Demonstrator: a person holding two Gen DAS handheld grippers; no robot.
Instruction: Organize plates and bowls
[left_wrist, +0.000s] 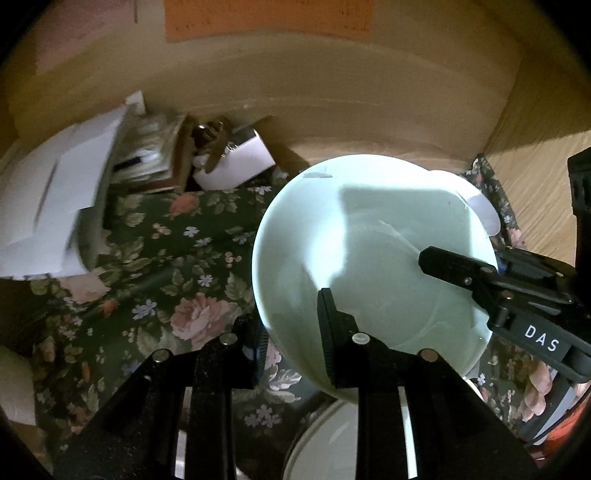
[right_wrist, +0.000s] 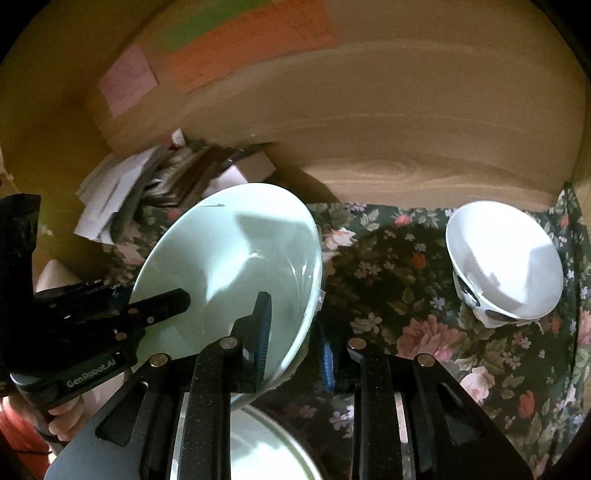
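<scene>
A pale green deep plate (left_wrist: 369, 236) (right_wrist: 229, 258) hangs tilted above the floral cloth. My left gripper (left_wrist: 290, 314) is shut across its near rim, one finger inside the dish and one behind it. My right gripper (right_wrist: 295, 317) clamps the opposite rim the same way. Each gripper shows in the other's view: the right gripper (left_wrist: 461, 269) comes in from the right, the left gripper (right_wrist: 155, 297) from the left. A second pale plate (left_wrist: 325, 443) (right_wrist: 266, 450) lies below the held one. A white bowl (right_wrist: 506, 266) rests on a patterned bowl (right_wrist: 476, 308) at the right.
A dark floral cloth (left_wrist: 177, 258) (right_wrist: 406, 280) covers the table. Papers (left_wrist: 55, 206), books and a white box (left_wrist: 243, 158) crowd the back left. A wooden wall (right_wrist: 406, 147) closes the back, carrying coloured notes (right_wrist: 251, 40). A hand (right_wrist: 66, 417) holds the left gripper.
</scene>
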